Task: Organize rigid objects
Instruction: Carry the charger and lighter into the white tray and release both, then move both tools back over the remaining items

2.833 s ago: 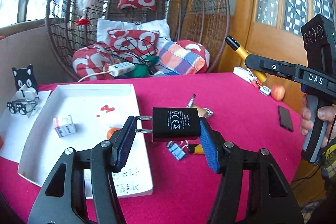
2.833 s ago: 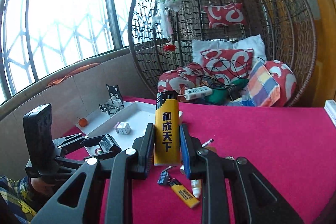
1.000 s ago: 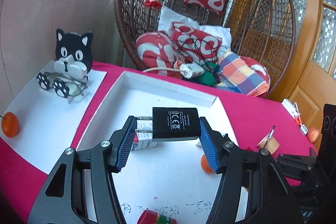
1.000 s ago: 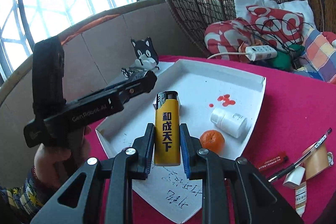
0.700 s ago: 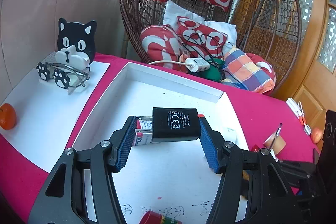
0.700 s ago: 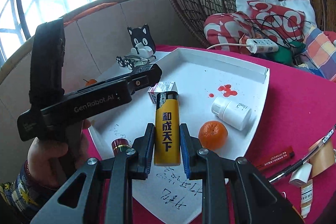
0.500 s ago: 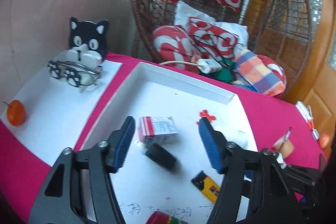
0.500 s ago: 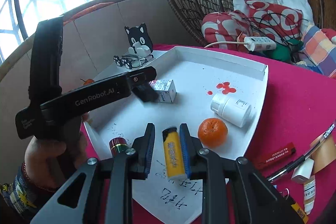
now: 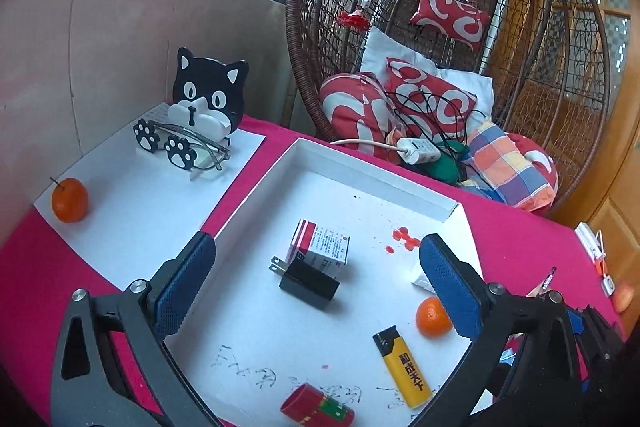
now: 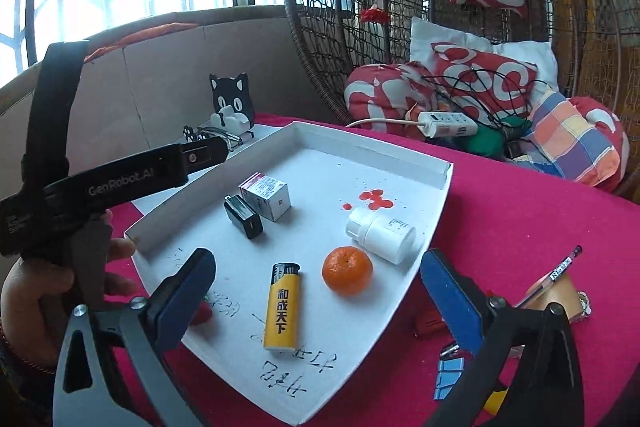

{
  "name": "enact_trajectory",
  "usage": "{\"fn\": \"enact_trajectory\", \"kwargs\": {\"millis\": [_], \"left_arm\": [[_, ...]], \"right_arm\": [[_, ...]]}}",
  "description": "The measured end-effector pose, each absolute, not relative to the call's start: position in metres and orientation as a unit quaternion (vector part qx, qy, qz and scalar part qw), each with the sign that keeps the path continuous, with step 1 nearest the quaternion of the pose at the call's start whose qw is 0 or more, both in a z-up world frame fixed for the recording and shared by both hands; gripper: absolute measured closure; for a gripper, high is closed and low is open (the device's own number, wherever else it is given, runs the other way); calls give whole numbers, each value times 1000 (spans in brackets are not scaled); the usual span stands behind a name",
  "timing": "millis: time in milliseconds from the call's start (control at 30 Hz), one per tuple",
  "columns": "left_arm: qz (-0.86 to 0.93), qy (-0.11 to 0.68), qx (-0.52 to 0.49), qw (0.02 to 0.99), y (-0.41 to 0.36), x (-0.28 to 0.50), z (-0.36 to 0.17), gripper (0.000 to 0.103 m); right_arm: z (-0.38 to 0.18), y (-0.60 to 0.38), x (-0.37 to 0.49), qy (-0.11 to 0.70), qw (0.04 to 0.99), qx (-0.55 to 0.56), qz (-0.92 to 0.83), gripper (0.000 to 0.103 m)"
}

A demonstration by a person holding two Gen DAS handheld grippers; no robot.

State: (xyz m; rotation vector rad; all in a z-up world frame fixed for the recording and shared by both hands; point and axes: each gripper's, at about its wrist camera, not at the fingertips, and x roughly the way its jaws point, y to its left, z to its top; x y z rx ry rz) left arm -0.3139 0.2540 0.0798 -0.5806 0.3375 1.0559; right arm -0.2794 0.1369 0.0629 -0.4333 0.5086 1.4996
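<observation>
My left wrist view: red cylinder [image 9: 318, 407] cut by bottom edge; white bottle [image 9: 421, 279] mostly behind my right-side finger. My right wrist view: the cylinder is a red sliver behind lower-left finger; tray scribbles [image 10: 298, 367] illegible.

White tray [image 9: 372, 183] on a magenta tablecloth [image 10: 516, 219]. Between the blue-padded fingers [image 10: 182, 301]: yellow lighter [image 10: 282, 311] with black characters and black-and-silver top. Beyond the fingers: plain orange mandarin [image 10: 347, 270], white bottle [image 10: 380, 235], black charger [image 9: 308, 283], white box [image 9: 320, 247] with red stripes, red spots [image 10: 372, 199]. Near the left finger: red canister [image 9: 318, 407] with a green band.
</observation>
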Motion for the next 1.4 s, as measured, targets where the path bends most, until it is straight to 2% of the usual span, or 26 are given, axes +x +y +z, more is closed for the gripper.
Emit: {"fn": "enact_trajectory", "kwargs": {"millis": [167, 533, 900, 1400], "left_arm": [[491, 144, -294, 807, 242, -319, 78, 0], [481, 158, -277, 817, 230, -302, 87, 0], [445, 180, -255, 840, 212, -270, 94, 0], [325, 274, -199, 883, 157, -170, 80, 0]], "right_arm": [[66, 130, -274, 224, 686, -181, 668, 0], [74, 114, -251, 229, 702, -141, 660, 0], [88, 82, -192, 235, 750, -66, 615, 0], [83, 25, -100, 271, 803, 20, 531, 0]]}}
